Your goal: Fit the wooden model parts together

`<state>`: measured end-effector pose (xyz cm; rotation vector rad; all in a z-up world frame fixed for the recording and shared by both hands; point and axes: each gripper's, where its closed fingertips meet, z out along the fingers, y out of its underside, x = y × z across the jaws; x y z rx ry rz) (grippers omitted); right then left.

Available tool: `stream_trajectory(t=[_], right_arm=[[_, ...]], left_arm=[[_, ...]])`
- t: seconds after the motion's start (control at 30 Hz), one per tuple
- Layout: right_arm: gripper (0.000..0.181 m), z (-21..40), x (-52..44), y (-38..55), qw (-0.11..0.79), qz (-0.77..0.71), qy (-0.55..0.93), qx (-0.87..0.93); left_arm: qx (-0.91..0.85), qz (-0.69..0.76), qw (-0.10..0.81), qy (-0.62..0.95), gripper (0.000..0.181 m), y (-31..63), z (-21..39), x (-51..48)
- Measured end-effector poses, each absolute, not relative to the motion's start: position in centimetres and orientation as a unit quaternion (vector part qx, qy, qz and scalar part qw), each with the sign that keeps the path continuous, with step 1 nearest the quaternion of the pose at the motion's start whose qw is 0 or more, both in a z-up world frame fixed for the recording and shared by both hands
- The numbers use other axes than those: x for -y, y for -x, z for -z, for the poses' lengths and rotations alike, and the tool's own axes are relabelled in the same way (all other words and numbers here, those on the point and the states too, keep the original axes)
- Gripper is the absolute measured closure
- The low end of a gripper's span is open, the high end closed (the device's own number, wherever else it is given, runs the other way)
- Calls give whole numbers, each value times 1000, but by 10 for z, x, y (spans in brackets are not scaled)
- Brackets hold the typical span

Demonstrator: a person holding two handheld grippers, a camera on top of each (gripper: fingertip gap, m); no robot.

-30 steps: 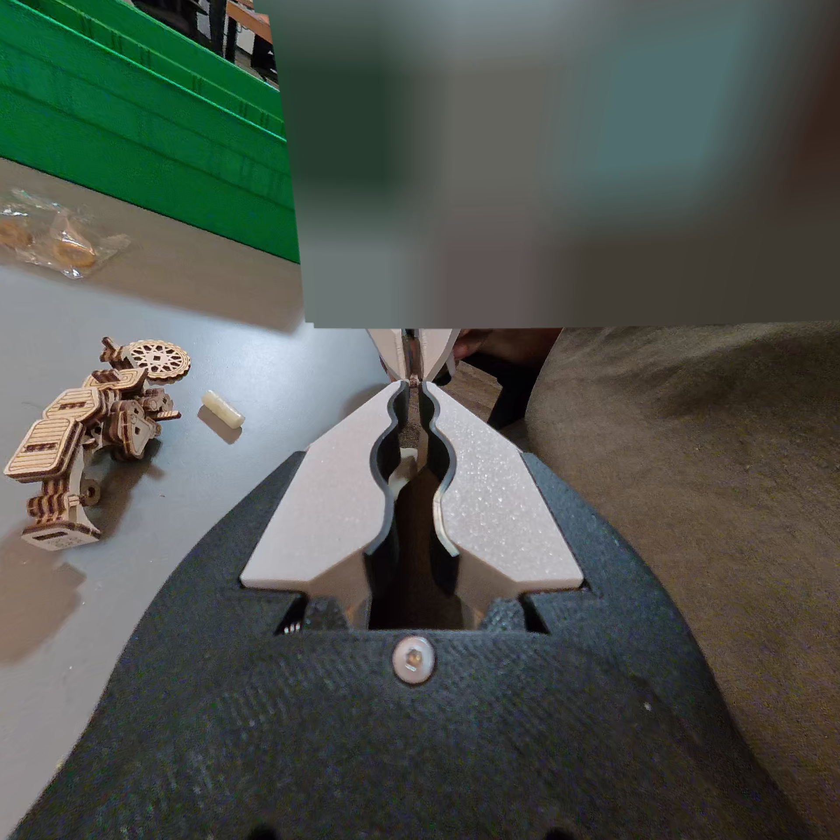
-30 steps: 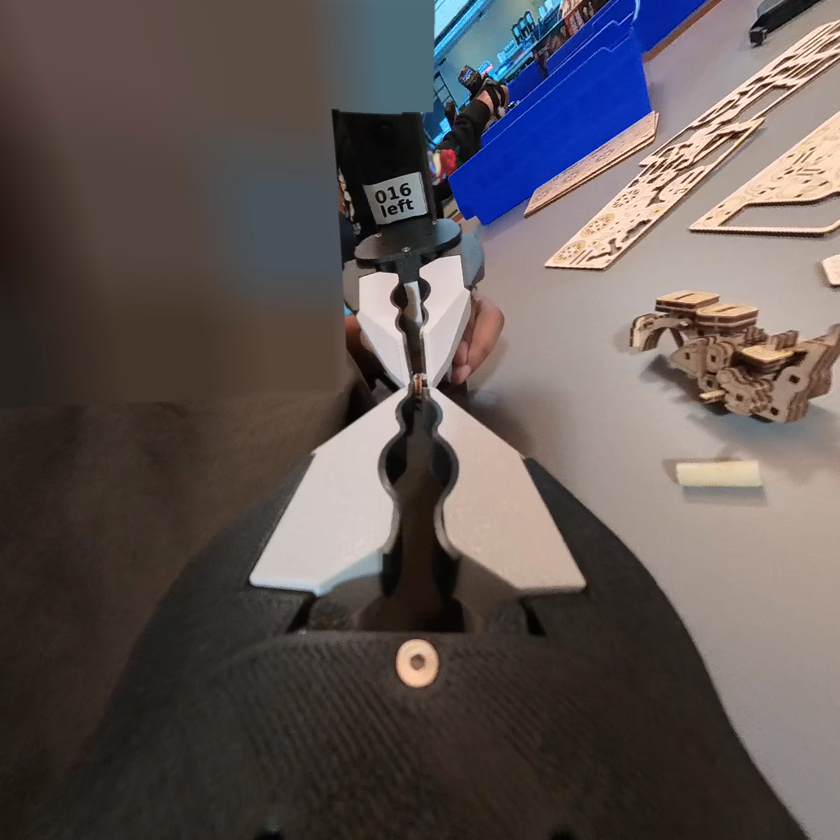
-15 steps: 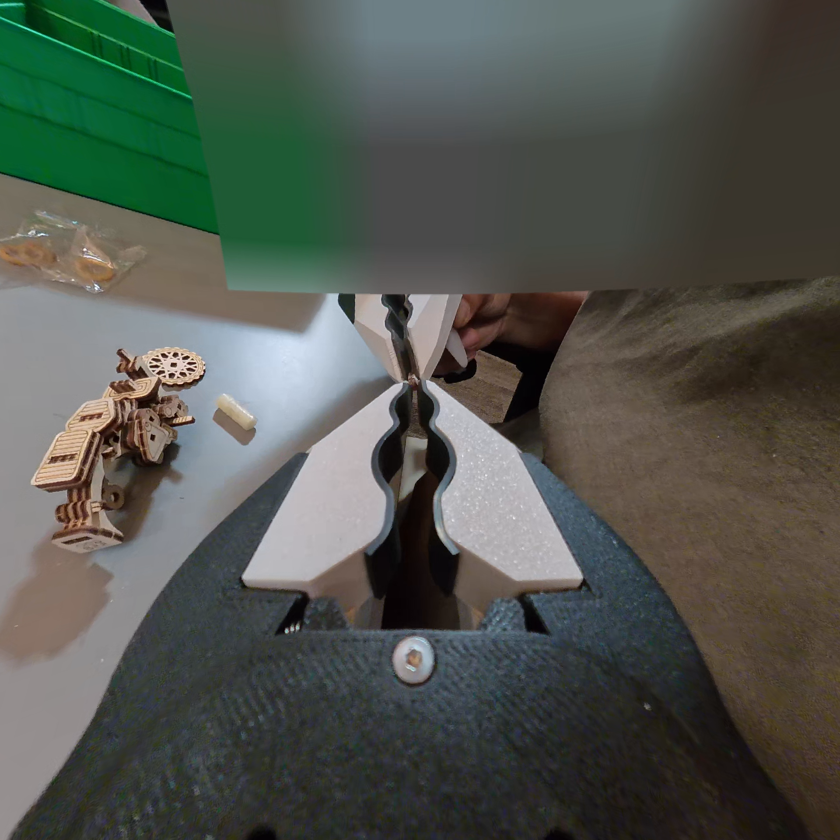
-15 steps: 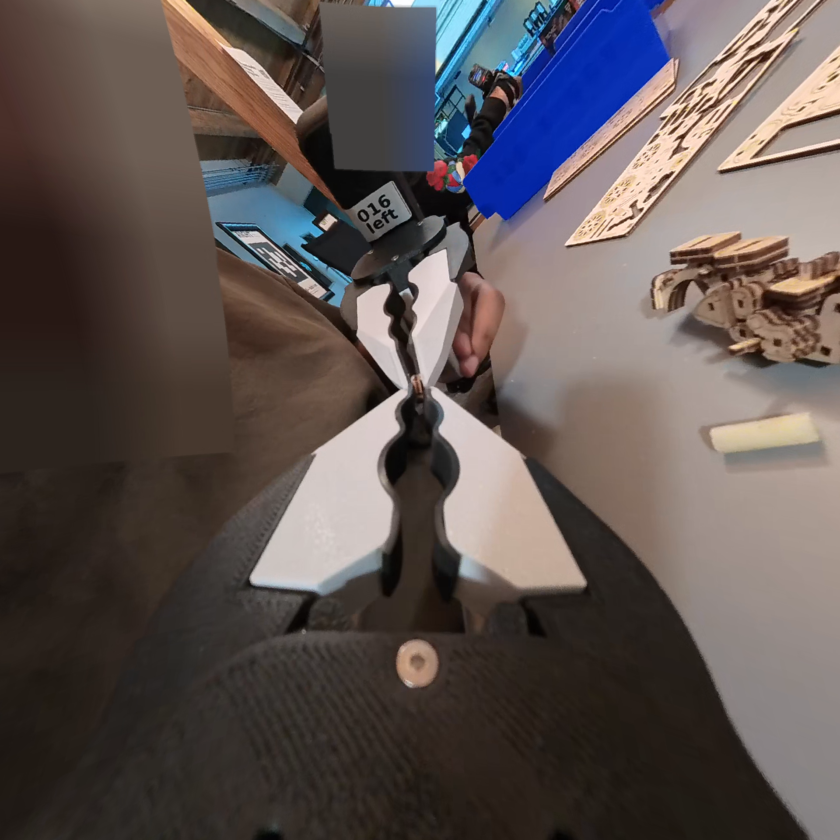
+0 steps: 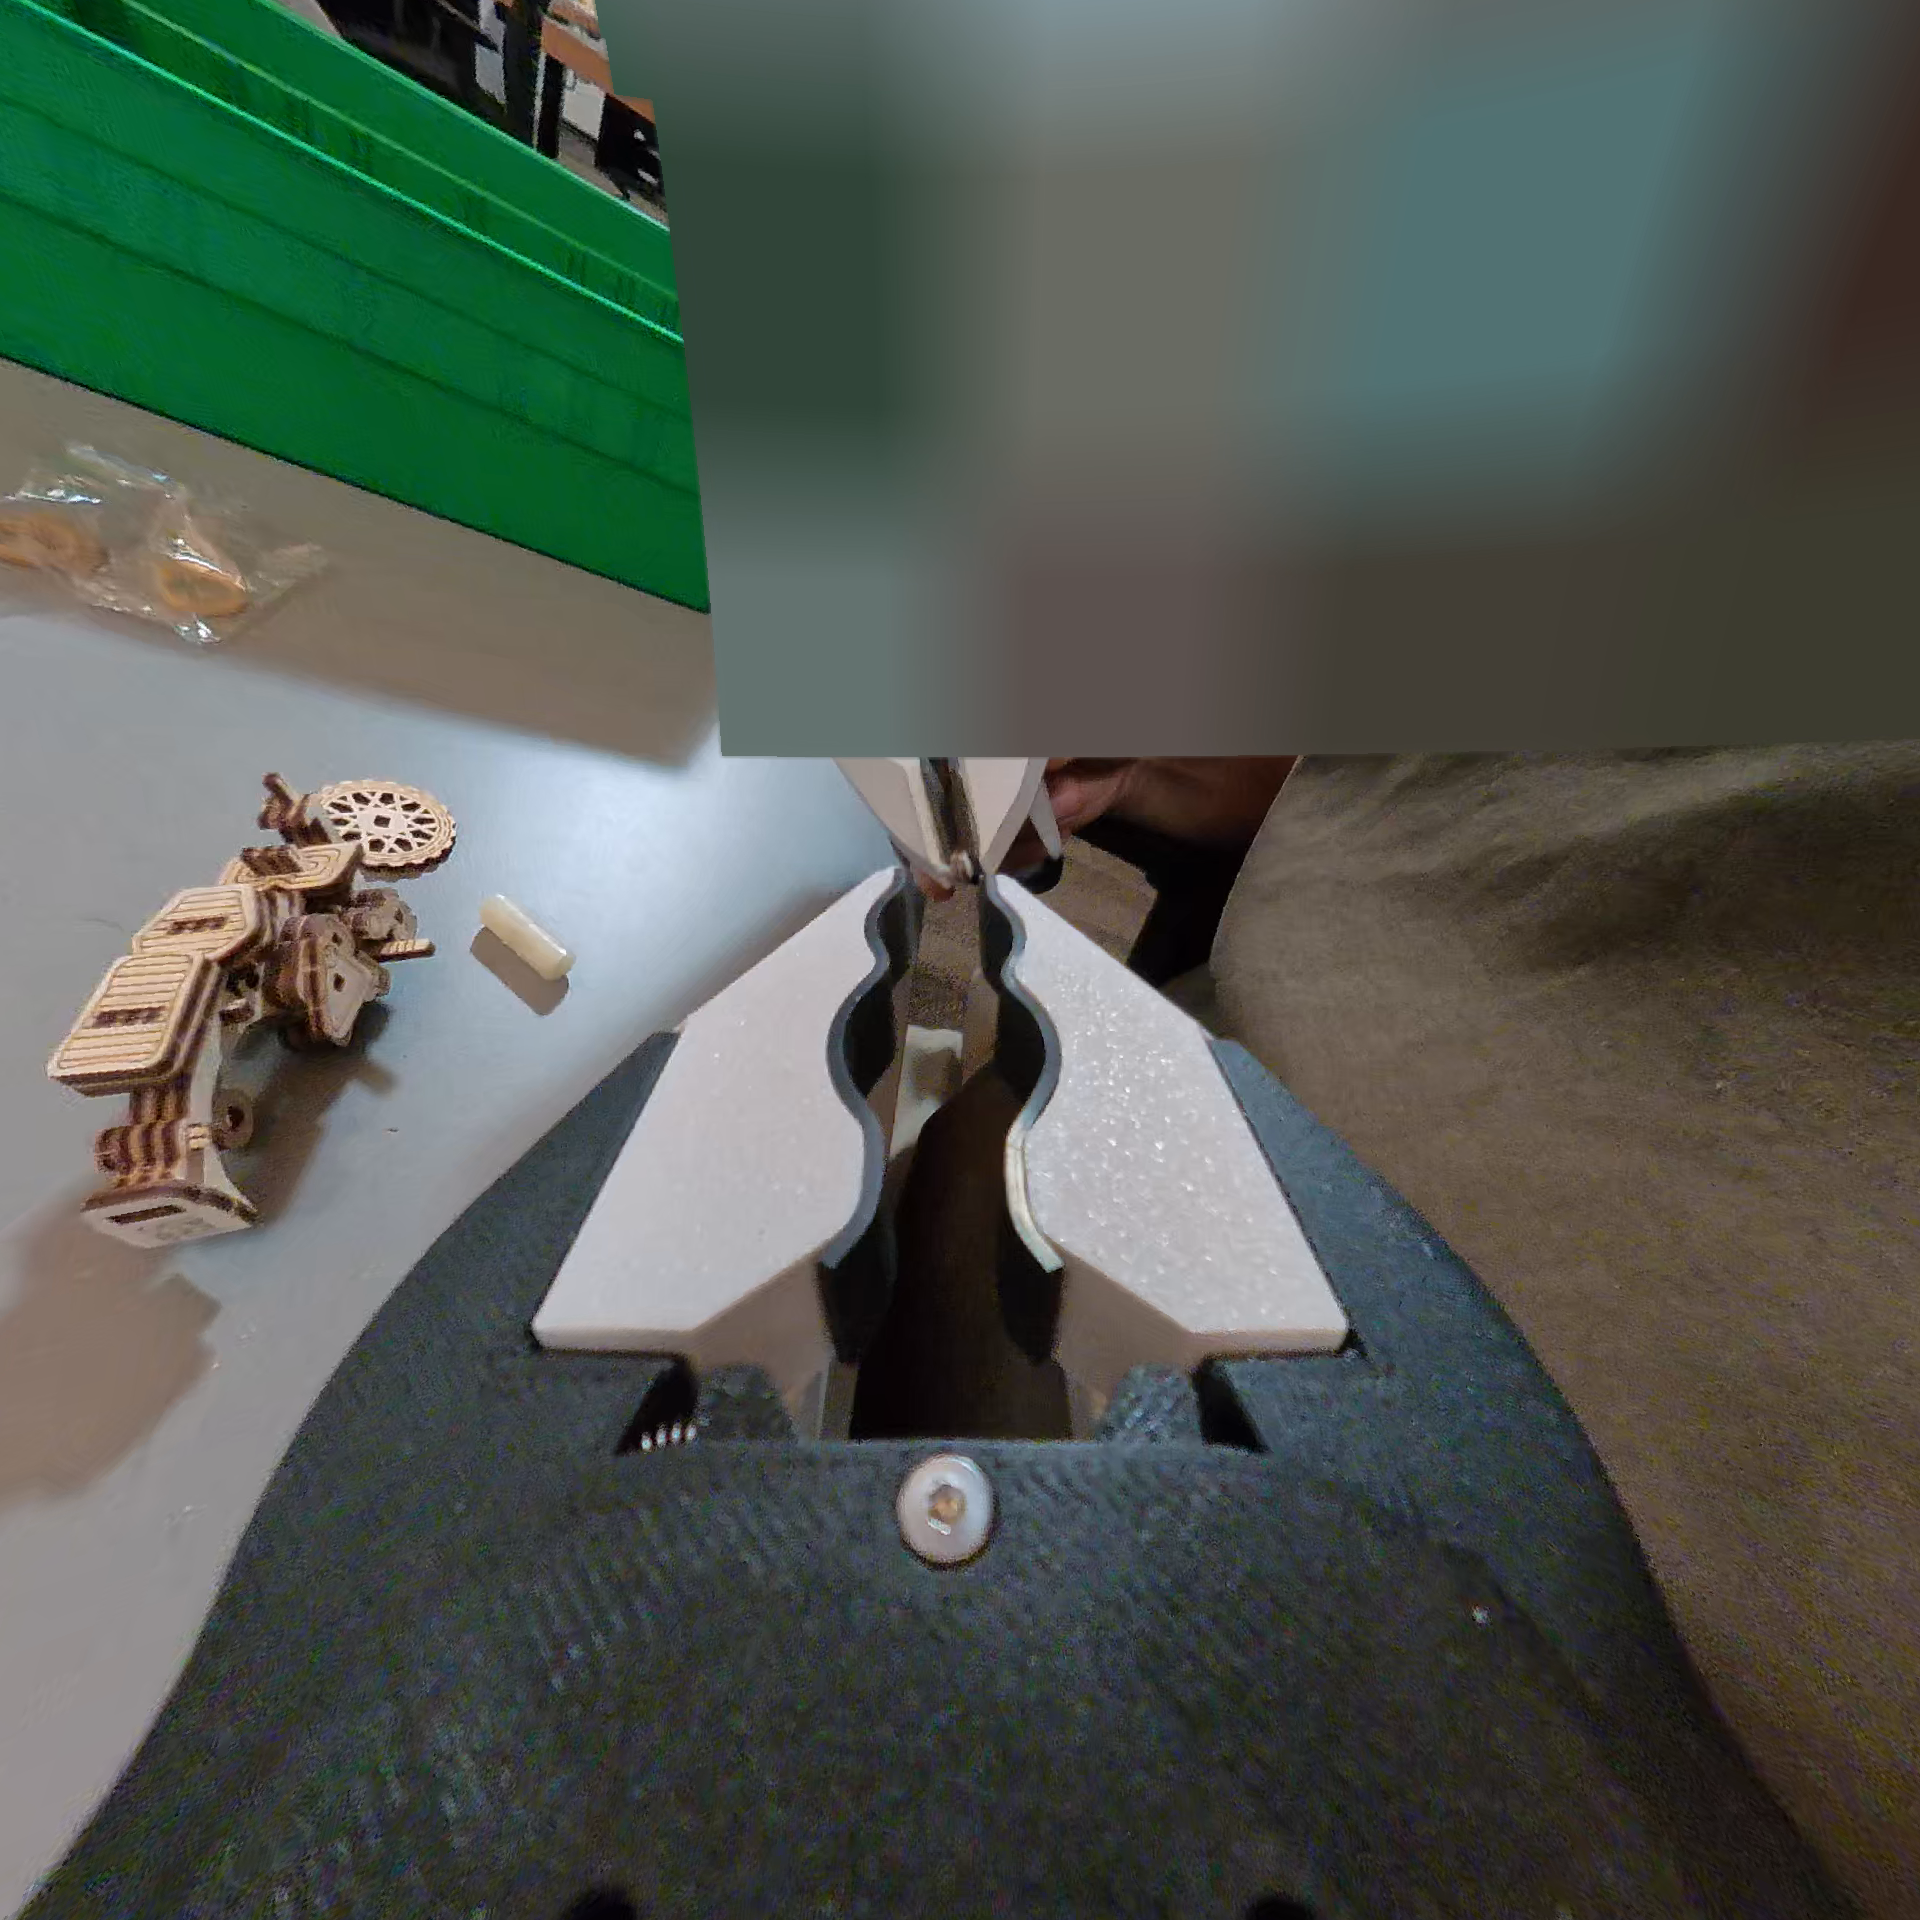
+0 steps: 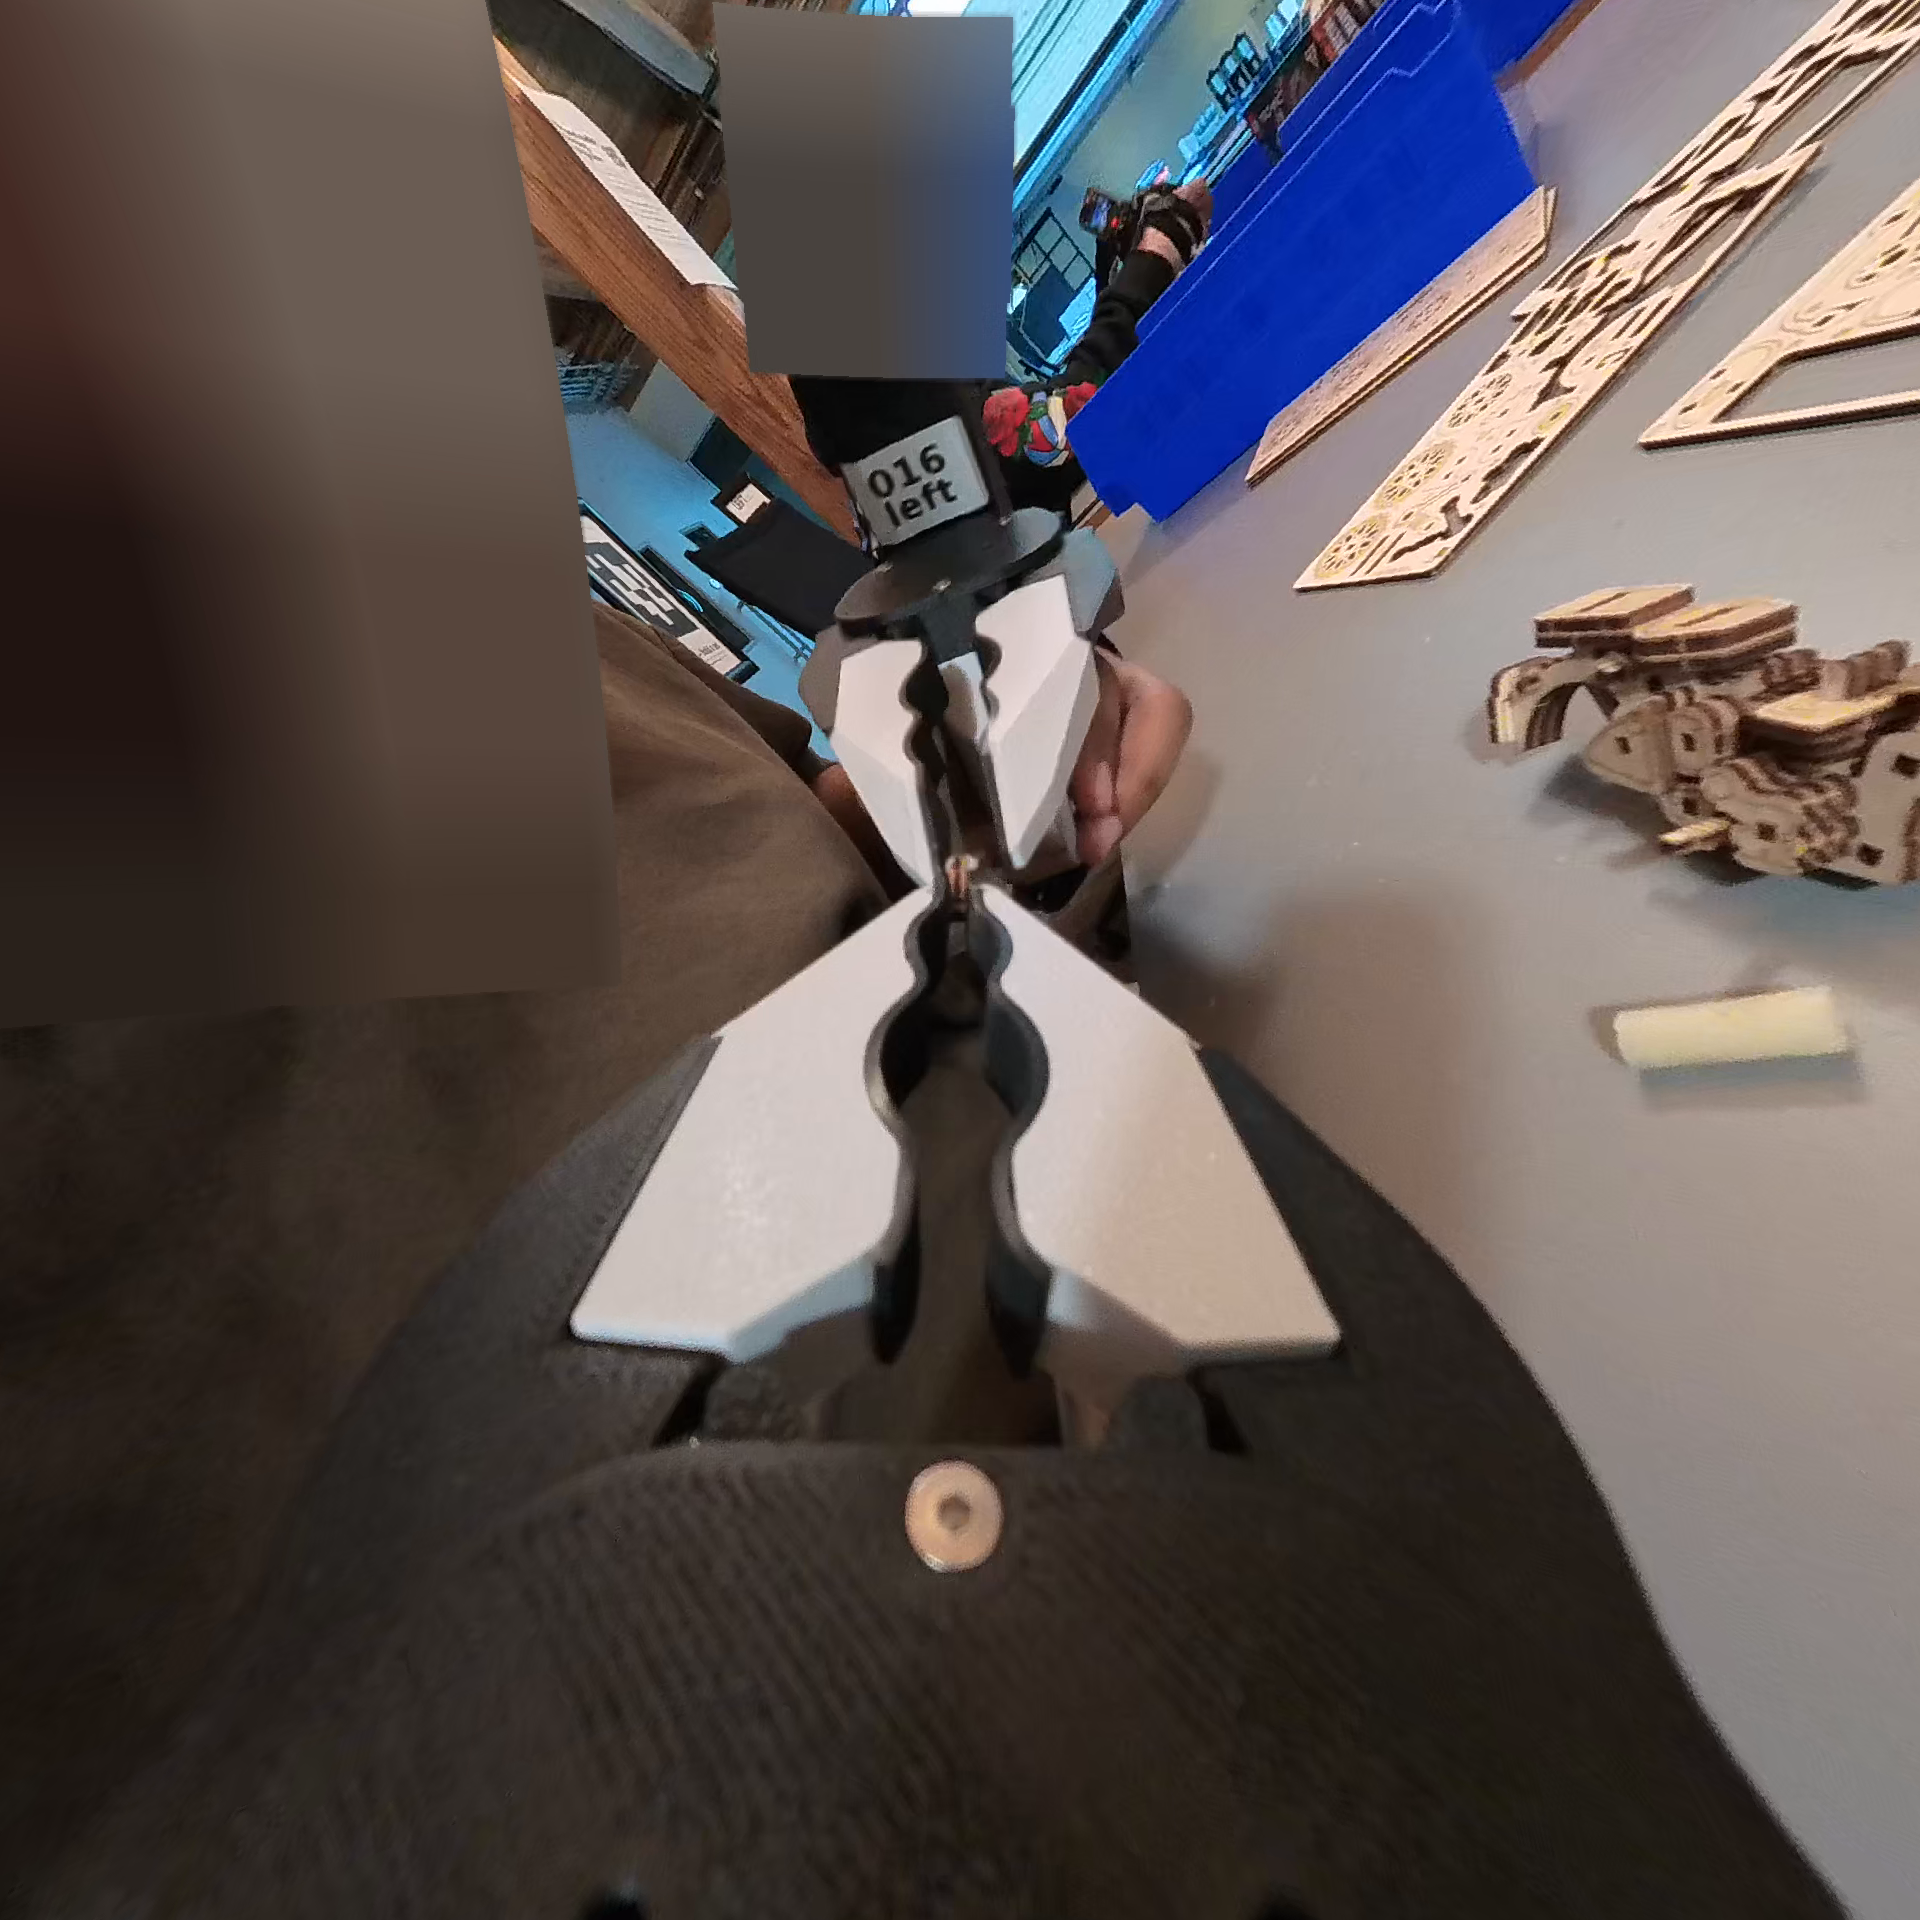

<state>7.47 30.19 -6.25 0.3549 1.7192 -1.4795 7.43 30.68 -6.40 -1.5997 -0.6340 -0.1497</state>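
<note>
My two grippers meet tip to tip in the air, in front of a person's brown clothing. My right gripper (image 6: pixel 961 906) is shut on a tiny wooden piece (image 6: pixel 958 871). It also shows in the left wrist view (image 5: pixel 951 854), pointing at me. My left gripper (image 5: pixel 940 883) has its jaws a little apart around those tips. It also shows in the right wrist view (image 6: pixel 961 854), held by a hand (image 6: pixel 1127 758). A partly built wooden model (image 5: pixel 239 987) lies on the grey table (image 5: pixel 623 831). It also shows in the right wrist view (image 6: pixel 1745 769).
A short pale cylinder (image 5: pixel 525 935) lies beside the model, and also shows in the right wrist view (image 6: pixel 1730 1027). A clear bag of small parts (image 5: pixel 156 551) and green bins (image 5: pixel 312 312) are at the back. Laser-cut wooden sheets (image 6: pixel 1507 416) and a blue bin (image 6: pixel 1330 312) are farther off. My two grippers' fingertips are within a few centimetres of each other.
My left gripper's jaws were closed tip to tip and now stand a little apart. Both grippers shifted slightly but stay tip to tip. The right gripper stays shut on the tiny piece.
</note>
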Motion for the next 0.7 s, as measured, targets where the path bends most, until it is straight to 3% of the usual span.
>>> stream_trajectory(t=[0.7], right_arm=[[181, 61, -300, -78, 407, 588, -133, -686]], left_arm=[[279, 92, 660, 691, 175, -78, 60, -310]])
